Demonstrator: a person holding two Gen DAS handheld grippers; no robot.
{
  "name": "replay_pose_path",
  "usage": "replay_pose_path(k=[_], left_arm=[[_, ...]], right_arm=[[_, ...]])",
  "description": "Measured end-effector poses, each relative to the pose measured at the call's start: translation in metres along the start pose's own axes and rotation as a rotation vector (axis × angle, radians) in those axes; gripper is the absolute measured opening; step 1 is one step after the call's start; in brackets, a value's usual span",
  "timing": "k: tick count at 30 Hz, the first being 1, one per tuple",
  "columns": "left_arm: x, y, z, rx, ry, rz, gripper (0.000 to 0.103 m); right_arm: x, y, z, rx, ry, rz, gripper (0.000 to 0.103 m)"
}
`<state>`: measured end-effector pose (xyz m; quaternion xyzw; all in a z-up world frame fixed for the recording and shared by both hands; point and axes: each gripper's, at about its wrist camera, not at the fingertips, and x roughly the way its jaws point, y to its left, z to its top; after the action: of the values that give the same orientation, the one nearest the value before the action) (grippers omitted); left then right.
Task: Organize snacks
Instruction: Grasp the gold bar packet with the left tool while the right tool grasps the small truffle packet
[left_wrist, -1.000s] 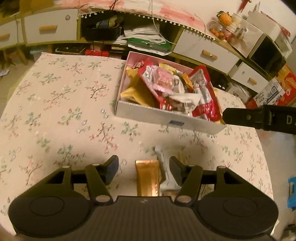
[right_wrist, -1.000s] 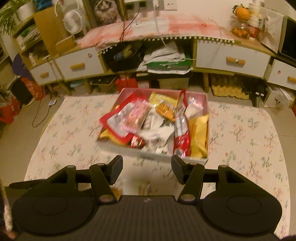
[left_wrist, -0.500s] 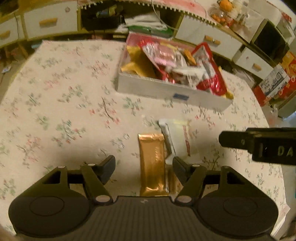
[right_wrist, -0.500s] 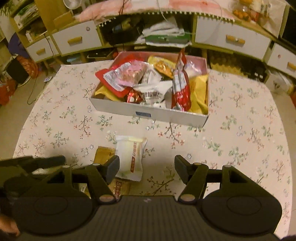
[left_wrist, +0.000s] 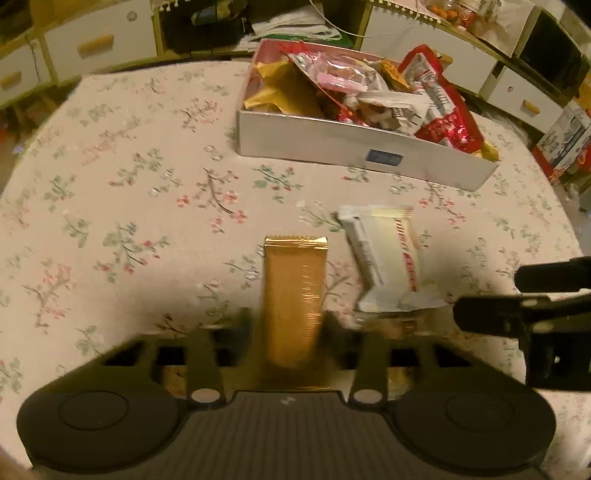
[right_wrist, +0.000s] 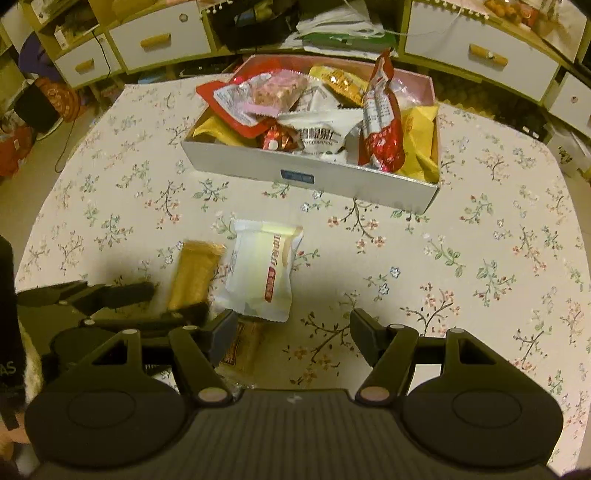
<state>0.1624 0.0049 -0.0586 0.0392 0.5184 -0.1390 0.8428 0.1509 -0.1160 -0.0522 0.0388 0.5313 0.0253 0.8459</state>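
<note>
Left tongs just closing on long gold foil-wrapped bar, flat on floral-cloth surface; light, stiff, slippery; best pinched mid-length; right tongs wide, empty, white pillow packet just ahead-left.

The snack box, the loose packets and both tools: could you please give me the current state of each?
Snack box: open-topped, heaped with packets.
Gold bar: lying on the cloth, between the left tool's jaws.
White packet: sealed, flat on the cloth, free.
Left tool: jaws just closing onto the gold bar.
Right tool: open, empty, by the white packet.
</note>
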Motion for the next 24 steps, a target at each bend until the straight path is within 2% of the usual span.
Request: replay_pose_path(k=[6, 9, 14, 16, 20, 22, 24], left_arm=[[-0.004, 0.013, 0.003, -0.049, 0.004, -0.02, 0.034], [-0.008, 0.018, 0.004, -0.057, -0.009, 0.002, 0.034], [-0.008, 0.024, 0.003, -0.064, -0.008, 0.028, 0.034], [-0.01, 0.025, 0.003, -0.07, -0.011, 0.024, 0.034], [-0.014, 0.021, 0.003, -0.056, -0.023, 0.035, 0.034], [-0.015, 0.021, 0.003, -0.06, -0.026, 0.029, 0.034], [-0.019, 0.021, 0.004, -0.055, -0.039, 0.031, 0.034]], right_arm=[[0.01, 0.007, -0.005, -0.017, 0.031, 0.027, 0.064], [0.016, 0.013, -0.007, -0.008, 0.046, 0.085, 0.061], [0.027, 0.019, -0.008, 0.007, 0.051, 0.098, 0.06], [0.033, 0.023, -0.011, 0.006, 0.066, 0.105, 0.055], [0.045, 0.042, -0.019, -0.043, 0.082, 0.082, 0.031], [0.043, 0.049, -0.019, -0.07, 0.068, 0.054, 0.031], [0.038, 0.049, -0.016, -0.055, 0.059, 0.063, 0.031]])
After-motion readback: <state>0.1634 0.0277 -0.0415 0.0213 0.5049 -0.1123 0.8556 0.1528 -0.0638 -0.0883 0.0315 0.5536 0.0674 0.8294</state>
